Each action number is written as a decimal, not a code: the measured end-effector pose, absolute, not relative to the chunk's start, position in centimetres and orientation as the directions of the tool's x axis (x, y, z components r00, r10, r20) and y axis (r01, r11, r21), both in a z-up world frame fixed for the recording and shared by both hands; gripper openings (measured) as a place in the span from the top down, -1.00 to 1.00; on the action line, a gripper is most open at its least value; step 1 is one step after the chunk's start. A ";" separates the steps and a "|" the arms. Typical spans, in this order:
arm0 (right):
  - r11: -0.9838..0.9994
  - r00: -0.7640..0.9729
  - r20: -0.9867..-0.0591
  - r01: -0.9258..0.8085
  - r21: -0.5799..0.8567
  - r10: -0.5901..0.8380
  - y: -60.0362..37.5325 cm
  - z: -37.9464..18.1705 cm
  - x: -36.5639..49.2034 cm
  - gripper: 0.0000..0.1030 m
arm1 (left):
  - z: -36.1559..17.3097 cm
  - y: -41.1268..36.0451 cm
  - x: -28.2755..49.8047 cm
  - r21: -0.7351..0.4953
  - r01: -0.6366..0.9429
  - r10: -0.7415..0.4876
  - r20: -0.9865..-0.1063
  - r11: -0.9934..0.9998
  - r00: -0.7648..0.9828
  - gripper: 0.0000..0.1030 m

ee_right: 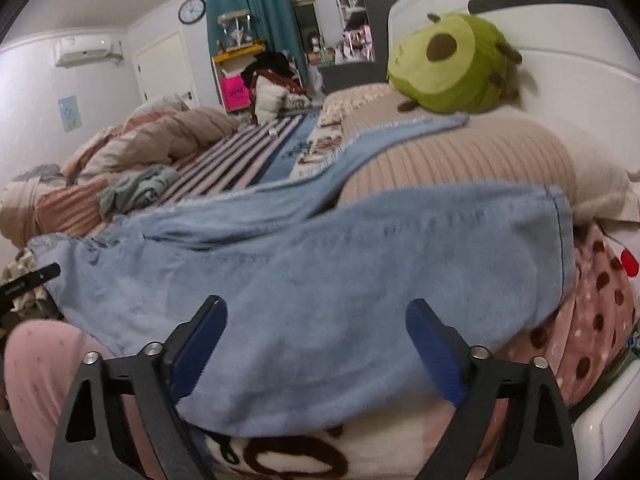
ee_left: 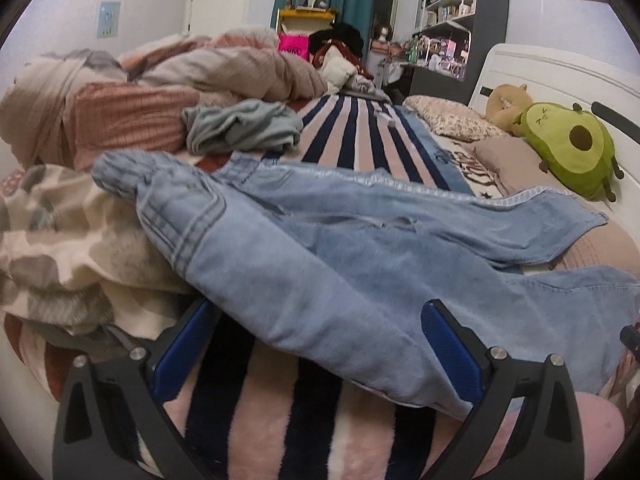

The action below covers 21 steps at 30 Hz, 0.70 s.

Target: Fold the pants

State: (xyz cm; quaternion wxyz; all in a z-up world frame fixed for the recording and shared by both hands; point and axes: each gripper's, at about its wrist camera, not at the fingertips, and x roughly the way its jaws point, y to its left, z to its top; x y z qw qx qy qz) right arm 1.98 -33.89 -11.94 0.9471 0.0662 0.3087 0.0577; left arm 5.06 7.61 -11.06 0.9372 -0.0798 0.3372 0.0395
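The pants [ee_left: 360, 248] lie spread across the bed's blanket [ee_left: 360, 136], directly ahead of both tongs, with one leg reaching right toward the pillow [ee_right: 460, 160] by the headboard [ee_right: 560, 40]. The avocado plush [ee_left: 572, 148] sits on the pillow against the headboard. A heaped duvet [ee_left: 160, 80] lies behind-left, a crumpled garment [ee_left: 240, 128] beside it.

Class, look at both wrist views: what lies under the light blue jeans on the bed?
The jeans lie on a striped navy-and-pink blanket; one leg end rests on a ribbed beige pillow. Whatever is beneath the denim's middle is covered and cannot be seen.
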 end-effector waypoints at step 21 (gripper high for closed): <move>0.979 0.709 -0.703 0.097 0.181 0.060 -38.8 -16.6 -0.2 -0.52 | -13.0 5.8 7.3 -0.263 -0.048 -0.150 -0.681 0.963 0.717 0.54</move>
